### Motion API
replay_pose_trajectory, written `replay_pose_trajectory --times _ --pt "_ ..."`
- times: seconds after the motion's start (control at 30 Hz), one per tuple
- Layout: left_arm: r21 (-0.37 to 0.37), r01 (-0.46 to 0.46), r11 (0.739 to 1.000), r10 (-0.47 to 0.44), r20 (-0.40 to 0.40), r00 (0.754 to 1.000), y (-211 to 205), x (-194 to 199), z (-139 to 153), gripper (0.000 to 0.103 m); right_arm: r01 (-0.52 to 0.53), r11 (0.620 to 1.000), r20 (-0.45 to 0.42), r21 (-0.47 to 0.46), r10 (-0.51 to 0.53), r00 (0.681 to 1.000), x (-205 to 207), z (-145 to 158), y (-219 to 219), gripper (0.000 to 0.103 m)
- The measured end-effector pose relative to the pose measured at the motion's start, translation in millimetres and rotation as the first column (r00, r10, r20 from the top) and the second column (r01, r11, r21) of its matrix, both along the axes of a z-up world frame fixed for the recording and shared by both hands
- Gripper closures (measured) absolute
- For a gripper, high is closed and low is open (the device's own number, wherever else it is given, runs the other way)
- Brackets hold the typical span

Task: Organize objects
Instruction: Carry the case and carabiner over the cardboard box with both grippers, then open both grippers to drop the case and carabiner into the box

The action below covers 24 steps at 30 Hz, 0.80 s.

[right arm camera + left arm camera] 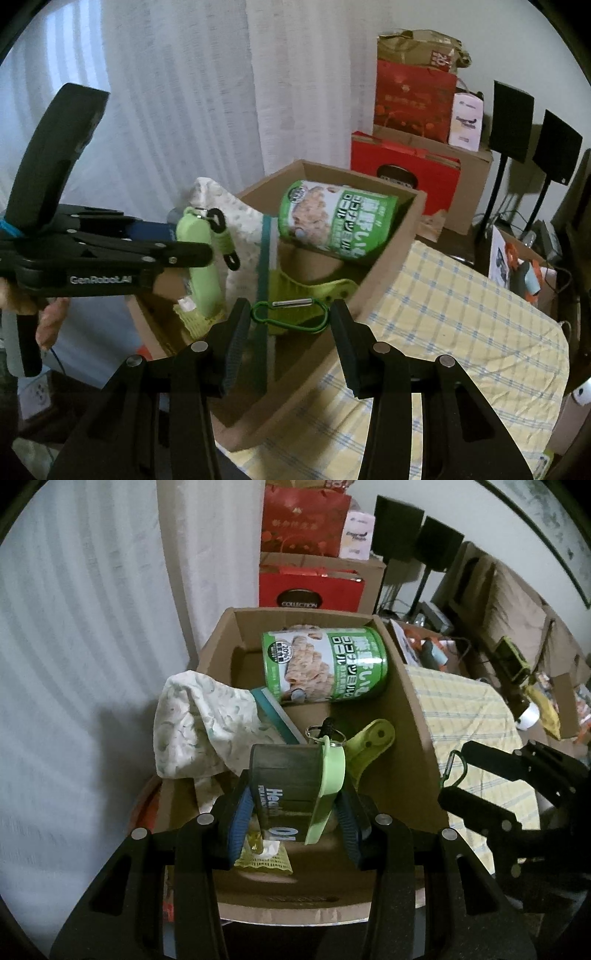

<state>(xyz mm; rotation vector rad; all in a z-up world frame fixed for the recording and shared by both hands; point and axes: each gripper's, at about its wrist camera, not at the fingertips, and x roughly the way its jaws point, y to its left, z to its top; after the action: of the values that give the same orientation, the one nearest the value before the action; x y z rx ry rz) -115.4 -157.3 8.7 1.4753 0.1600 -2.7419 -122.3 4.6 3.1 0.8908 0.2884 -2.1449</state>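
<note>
My left gripper (291, 812) is shut on a dark pouch with a light green lid (295, 786) and holds it over the open cardboard box (413, 716). In the right wrist view the same pouch (197, 266) hangs at the left in the left gripper (192, 254), with a keyring cord. My right gripper (290, 325) holds a green carabiner (291, 312) between its fingertips above the box rim (391, 254). In the box lie a green snack can (325, 664) (336, 221), a patterned cloth (199, 723) and a lime clip (373, 742).
The box stands on a surface with a yellow checked cloth (461, 332) (469, 716). Red gift bags (413, 99) and a carton stand behind. Black speakers (532, 129) stand at the back right. A white curtain (166, 92) hangs to the left.
</note>
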Motion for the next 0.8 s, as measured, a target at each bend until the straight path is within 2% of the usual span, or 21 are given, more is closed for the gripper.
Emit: replay_pose_trajectory --times 0.47,0.8 --pt "-0.04 -0.02 0.999 0.02 0.006 1.0 -5.5 -5.5 -22.5 0.063 0.03 1.0 0.015 -0.007 -0.03 0.999 -3.1 -17.2 -17.8 0.058" --pt "-0.006 -0.04 0.999 0.04 0.027 0.999 -13.6 -10.3 -34.8 0.063 -0.056 0.996 0.03 0.072 0.054 0.998 10.2 -33.7 -41.2 0.057"
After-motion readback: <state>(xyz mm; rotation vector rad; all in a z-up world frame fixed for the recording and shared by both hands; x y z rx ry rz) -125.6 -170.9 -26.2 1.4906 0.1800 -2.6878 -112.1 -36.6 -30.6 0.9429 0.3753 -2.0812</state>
